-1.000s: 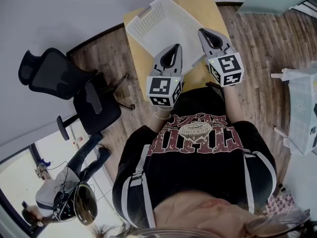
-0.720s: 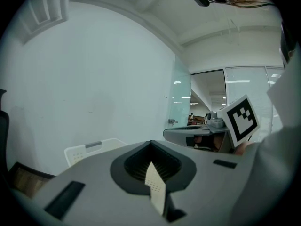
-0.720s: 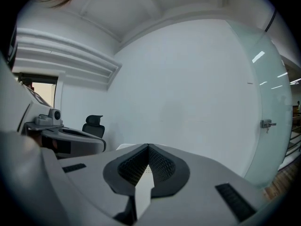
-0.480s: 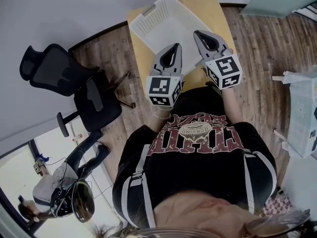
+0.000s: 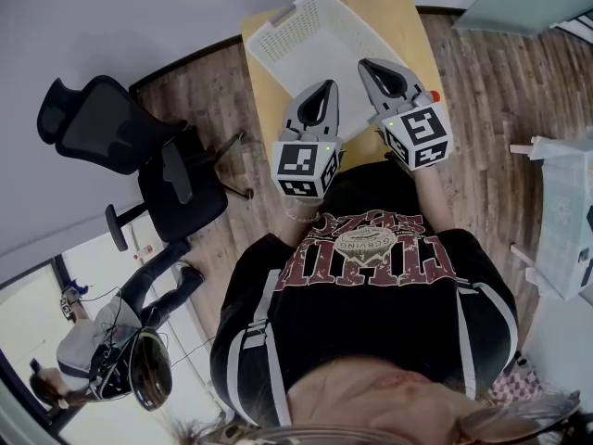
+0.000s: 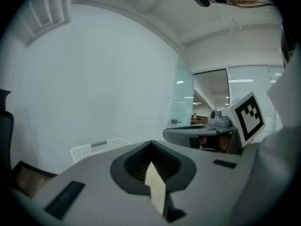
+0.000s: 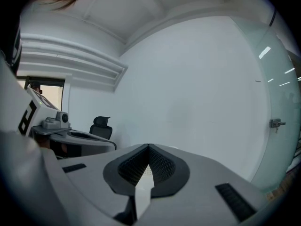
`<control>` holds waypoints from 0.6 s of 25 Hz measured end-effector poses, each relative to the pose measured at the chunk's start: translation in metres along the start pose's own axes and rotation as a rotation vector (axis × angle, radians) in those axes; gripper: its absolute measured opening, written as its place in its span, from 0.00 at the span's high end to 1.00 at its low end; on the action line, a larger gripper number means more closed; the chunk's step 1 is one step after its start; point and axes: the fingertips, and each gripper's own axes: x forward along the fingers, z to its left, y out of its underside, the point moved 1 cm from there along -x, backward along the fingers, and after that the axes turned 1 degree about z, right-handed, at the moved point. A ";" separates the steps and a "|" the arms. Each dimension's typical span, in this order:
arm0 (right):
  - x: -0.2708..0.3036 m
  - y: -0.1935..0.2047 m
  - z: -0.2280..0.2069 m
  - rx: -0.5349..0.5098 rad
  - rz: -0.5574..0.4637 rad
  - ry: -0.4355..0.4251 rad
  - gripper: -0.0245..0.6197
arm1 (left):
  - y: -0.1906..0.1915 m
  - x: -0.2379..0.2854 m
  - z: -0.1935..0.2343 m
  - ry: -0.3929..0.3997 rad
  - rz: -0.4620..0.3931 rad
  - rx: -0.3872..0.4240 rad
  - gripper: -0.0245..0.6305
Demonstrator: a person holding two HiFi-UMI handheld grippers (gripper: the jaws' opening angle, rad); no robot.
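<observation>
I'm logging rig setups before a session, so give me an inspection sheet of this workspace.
surface: small wooden table, largely covered by the basket.
job's things: white perforated basket lying on the table.
clutter: small orange thing beside the right gripper's body, too small to identify.
grippers: left claw and right claw both shut on nothing, held above the basket's near side.
cables: nothing seen.
surroundings: black office chair at left, wood floor, white rack at right.
</observation>
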 end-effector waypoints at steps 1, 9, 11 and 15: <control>0.000 0.000 0.000 0.001 0.002 -0.002 0.94 | 0.000 0.001 0.000 0.000 0.000 -0.001 0.89; -0.005 0.002 -0.007 0.013 -0.003 0.003 0.94 | 0.001 0.005 -0.007 0.009 0.004 0.004 0.89; -0.005 0.002 -0.008 0.014 -0.004 0.003 0.94 | 0.001 0.007 -0.009 0.013 0.005 0.005 0.89; -0.005 0.001 -0.009 0.010 -0.002 0.005 0.94 | 0.000 0.010 -0.010 0.022 0.007 0.008 0.89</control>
